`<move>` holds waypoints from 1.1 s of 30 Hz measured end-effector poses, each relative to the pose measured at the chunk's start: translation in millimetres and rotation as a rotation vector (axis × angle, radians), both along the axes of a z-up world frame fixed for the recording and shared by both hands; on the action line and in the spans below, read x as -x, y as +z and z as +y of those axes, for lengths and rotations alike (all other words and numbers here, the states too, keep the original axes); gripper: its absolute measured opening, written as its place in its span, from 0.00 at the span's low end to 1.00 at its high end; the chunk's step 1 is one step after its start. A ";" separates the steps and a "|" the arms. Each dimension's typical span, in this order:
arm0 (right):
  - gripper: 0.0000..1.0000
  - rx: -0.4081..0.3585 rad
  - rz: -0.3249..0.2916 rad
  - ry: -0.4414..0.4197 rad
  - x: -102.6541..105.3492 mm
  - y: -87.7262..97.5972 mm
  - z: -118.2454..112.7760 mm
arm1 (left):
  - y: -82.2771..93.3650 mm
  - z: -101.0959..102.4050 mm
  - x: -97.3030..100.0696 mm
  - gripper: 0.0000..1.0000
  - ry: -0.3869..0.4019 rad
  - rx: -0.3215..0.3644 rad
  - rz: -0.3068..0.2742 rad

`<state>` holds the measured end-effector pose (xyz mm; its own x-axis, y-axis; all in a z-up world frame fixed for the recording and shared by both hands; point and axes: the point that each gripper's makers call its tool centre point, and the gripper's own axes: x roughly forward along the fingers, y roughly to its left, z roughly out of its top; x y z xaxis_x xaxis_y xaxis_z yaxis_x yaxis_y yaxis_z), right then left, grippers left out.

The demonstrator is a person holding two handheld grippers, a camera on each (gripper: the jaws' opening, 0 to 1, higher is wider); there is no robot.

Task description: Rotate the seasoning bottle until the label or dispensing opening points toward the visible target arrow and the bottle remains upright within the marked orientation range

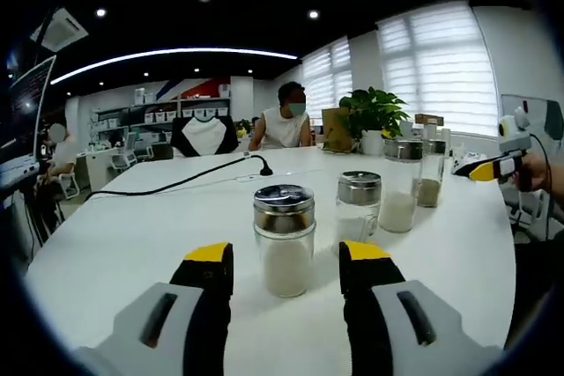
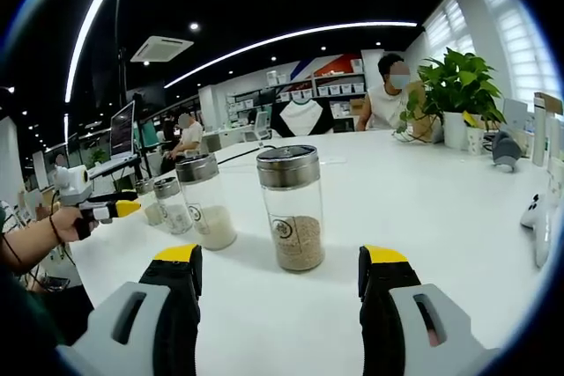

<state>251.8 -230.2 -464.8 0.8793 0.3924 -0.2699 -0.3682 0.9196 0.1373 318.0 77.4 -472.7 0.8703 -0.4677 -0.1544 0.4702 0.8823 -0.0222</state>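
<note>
On a white surface (image 1: pixel 123 235), the left claw (image 1: pixel 286 261) is held spread, with a steel-lidded seasoning bottle (image 1: pixel 284 239) of white grains standing upright just ahead, between its yellow tips but untouched. The right claw (image 2: pixel 280 266) is likewise spread, and a taller jar (image 2: pixel 293 207) of brown grains is seen upright just beyond its tips.

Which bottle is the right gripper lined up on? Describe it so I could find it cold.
On the round white table, look straight ahead between the open right gripper fingers. The tall glass bottle with a metal lid stands there, holding brownish seasoning, whereas its neighbours to the left hold white contents.
</note>
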 end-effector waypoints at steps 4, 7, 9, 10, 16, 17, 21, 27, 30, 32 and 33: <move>0.73 -0.001 -0.004 0.000 -0.8 2.0 -0.7 | -0.2 0.1 1.2 0.50 0.058 0.013 -0.009; 0.73 0.001 -0.003 -0.002 -1.5 2.1 -1.5 | -1.9 3.1 1.7 0.50 0.107 0.009 -0.015; 0.73 0.001 -0.003 0.000 -1.6 2.2 -0.8 | -1.9 2.2 0.6 0.50 0.129 -0.011 -0.026; 0.73 0.002 -0.004 0.001 -1.5 2.2 -0.4 | 0.0 2.3 -0.5 0.50 0.148 -0.003 -0.035; 0.73 0.001 -0.002 0.000 -1.3 1.5 0.6 | -1.3 -1.8 -5.4 0.47 0.192 0.009 -0.013; 0.73 0.003 -0.002 0.000 -1.2 1.6 0.6 | -2.8 -2.9 -6.5 0.47 0.201 0.010 -0.005; 0.73 -0.001 0.002 -0.007 -1.3 0.1 -0.7 | -3.3 -3.0 -9.0 0.47 0.250 0.003 -0.009; 0.73 -0.001 0.002 -0.020 0.0 -2.1 -1.2 | -6.4 -6.1 -15.6 0.47 0.287 0.020 0.002; 0.73 -0.006 -0.001 -0.020 1.1 -0.7 -0.9 | -6.2 -7.3 -15.9 0.46 0.298 0.018 -0.005; 0.73 -0.002 -0.001 -0.021 1.4 -0.6 -1.5 | -7.2 -7.4 -16.7 0.44 0.301 0.013 -0.003; 0.73 -0.003 0.000 -0.023 1.5 -0.7 -2.2 | -7.2 -7.6 -16.3 0.43 0.302 0.016 -0.003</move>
<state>250.4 -232.4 -465.5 0.8882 0.3725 -0.2689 -0.3467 0.9275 0.1398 334.4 69.8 -479.9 0.9709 -0.1897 -0.1463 0.1864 0.9818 -0.0362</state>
